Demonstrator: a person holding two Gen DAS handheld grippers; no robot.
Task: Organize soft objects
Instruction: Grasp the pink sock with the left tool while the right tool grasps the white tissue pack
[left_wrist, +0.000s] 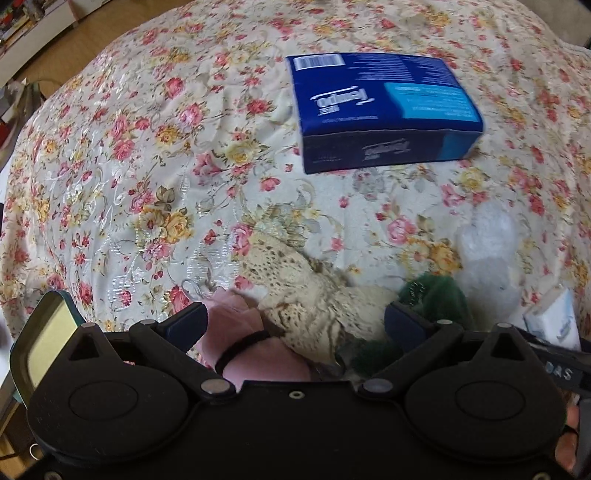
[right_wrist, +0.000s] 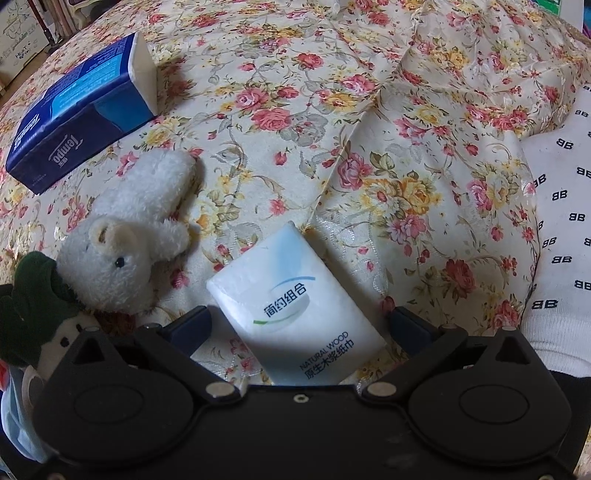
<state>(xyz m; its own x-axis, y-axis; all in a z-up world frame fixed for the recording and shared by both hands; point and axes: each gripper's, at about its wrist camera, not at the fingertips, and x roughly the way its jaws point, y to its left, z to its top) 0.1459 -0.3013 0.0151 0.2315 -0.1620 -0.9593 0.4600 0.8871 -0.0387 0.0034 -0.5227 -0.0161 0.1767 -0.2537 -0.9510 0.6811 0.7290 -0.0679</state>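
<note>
Presently right gripper (right_wrist: 295, 325) wide open, astride white tissue pack (right_wrist: 295, 306); long axis diagonal, near end hidden under gripper body; left gripper (left_wrist: 295, 321) open, empty.

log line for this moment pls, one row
left gripper open over lace cloth | right gripper open around white tissue pack | blue tissue box on floral cloth

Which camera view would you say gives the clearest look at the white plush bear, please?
The right wrist view: the white plush bear lies sharp and whole on the floral cloth. The left wrist view shows only a blurred white shape.
</note>
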